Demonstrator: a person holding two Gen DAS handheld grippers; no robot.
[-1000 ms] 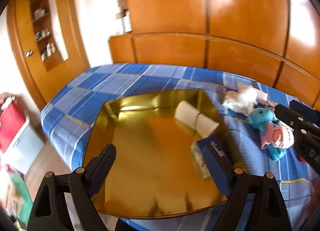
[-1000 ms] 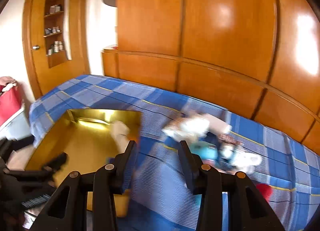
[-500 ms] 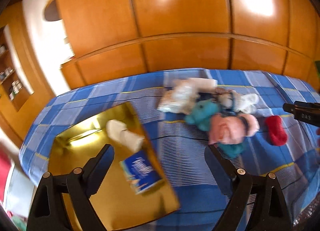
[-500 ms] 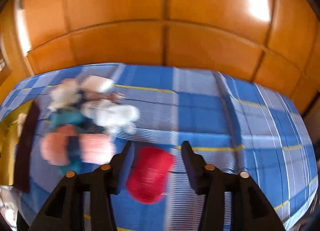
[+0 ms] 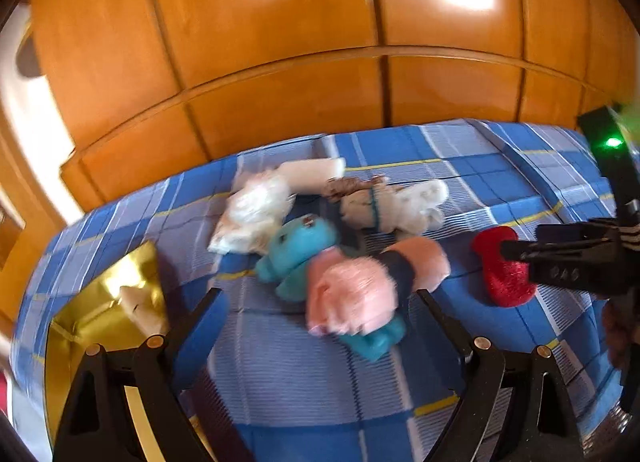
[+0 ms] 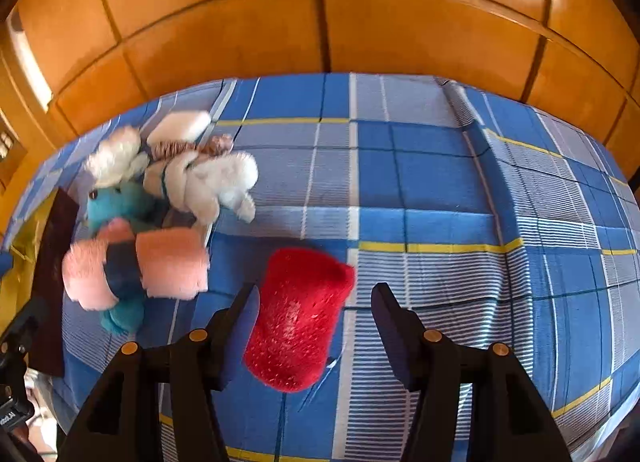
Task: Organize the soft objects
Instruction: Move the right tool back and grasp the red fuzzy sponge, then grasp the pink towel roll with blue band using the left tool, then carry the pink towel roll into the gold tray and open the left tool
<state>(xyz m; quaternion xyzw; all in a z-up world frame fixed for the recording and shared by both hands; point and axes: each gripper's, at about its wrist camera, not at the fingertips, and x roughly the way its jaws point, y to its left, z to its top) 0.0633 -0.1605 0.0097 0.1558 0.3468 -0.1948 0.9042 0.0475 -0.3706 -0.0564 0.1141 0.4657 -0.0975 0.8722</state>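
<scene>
A pile of soft toys lies on the blue plaid bed: a pink plush on top of a teal plush, with a white plush and a crinkly white bag behind them. My left gripper stands open just in front of the pink plush, apart from it. A red plush lies to the right of the pile. My right gripper hangs over the red plush with its jaws opening. The left finger is beside the plush and the right finger is apart from it.
A gold tray with a white roll in it sits at the bed's left end. Wooden wall panels rise right behind the bed. Another white roll lies at the back of the pile. Bare bedspread stretches to the right.
Both views have swung right, from the gold tray to the toy pile. The right gripper has come down over the red plush and its jaws stand wider.
</scene>
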